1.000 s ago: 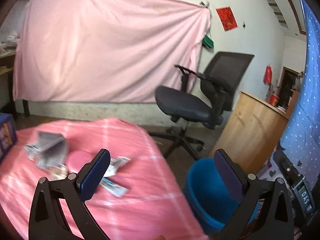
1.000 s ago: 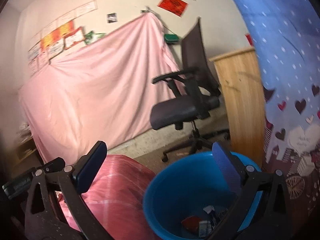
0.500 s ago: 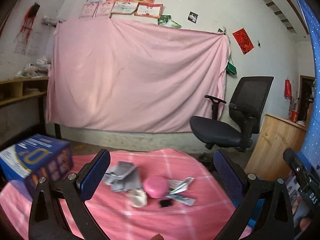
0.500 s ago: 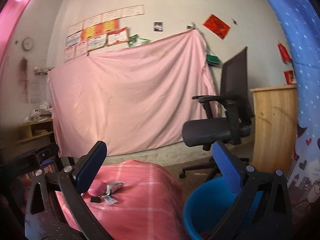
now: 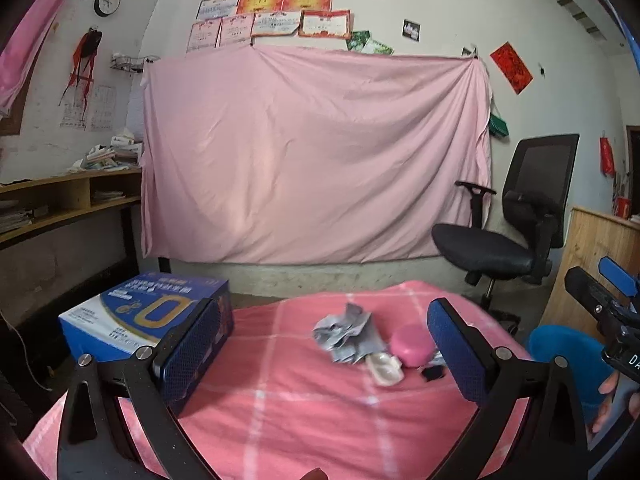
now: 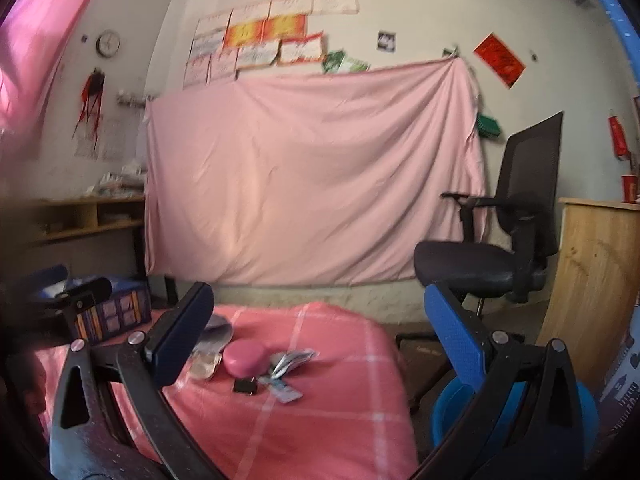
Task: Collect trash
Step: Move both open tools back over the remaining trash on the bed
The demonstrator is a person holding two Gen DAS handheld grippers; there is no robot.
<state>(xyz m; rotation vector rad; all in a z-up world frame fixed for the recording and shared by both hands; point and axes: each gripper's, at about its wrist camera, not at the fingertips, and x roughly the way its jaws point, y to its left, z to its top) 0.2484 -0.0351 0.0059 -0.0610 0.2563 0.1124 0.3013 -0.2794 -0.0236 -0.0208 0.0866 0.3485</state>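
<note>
Both claws hang wide and empty: the left claw [image 5: 324, 344] faces the pink-checked tabletop [image 5: 280, 412], the right claw [image 6: 316, 344] beside it. Trash sits clustered mid-cloth: crumpled grey paper [image 5: 344, 334], a pink round case [image 5: 410, 346], small wrappers [image 6: 290, 360] (one black scrap too). Judging by this, a fresh pick is starting; next, lower onto one piece, then carry it to the blue bin [image 5: 568, 360] just off the right edge.

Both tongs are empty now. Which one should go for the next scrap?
Probably the left tongs: open, facing the crumpled gray paper on the pink cloth. The right tongs, also open, sit nearer the blue bin.
</note>
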